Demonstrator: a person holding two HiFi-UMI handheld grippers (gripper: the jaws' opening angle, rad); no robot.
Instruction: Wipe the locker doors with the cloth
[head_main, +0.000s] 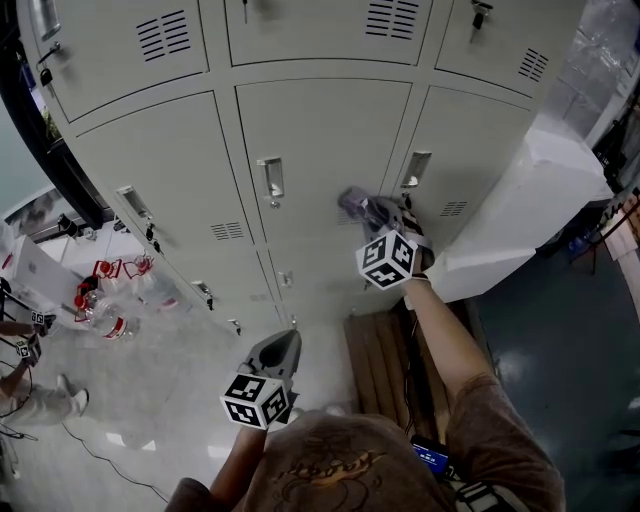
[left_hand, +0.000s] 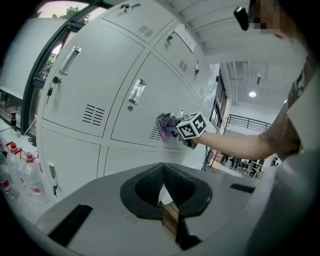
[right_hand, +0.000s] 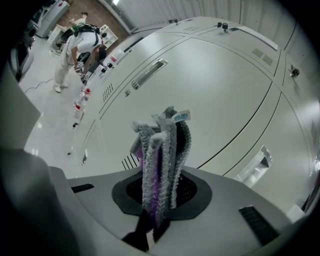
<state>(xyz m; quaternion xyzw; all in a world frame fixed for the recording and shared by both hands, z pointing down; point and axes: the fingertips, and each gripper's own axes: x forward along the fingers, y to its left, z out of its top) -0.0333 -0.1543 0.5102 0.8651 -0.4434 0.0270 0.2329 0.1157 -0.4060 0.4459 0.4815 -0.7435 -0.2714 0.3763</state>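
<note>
Head view: right gripper (head_main: 375, 213) is up at the grey locker doors (head_main: 320, 130), clamped on a bunched purple-grey cloth (head_main: 353, 201). The cloth sits at the middle door's right edge, right of and a bit below its handle (head_main: 270, 180); contact with the metal is not clear. Left gripper (head_main: 285, 345) hangs low and well apart from the cloth, pointing at the lower lockers. Water bottles (head_main: 105, 300) stand on the floor at left. Left gripper view: jaws are pressed together with nothing between them. Across the frame the cloth is against a door just beside a louvre vent (left_hand: 156, 134). Right gripper view: both jaws are pinched on the folded cloth, which stands upright out of them, grey weave outside, purple inside, with a small tag at the top and the pale door right behind it. Another person (right_hand: 75, 47) bends over far off at upper left.
</note>
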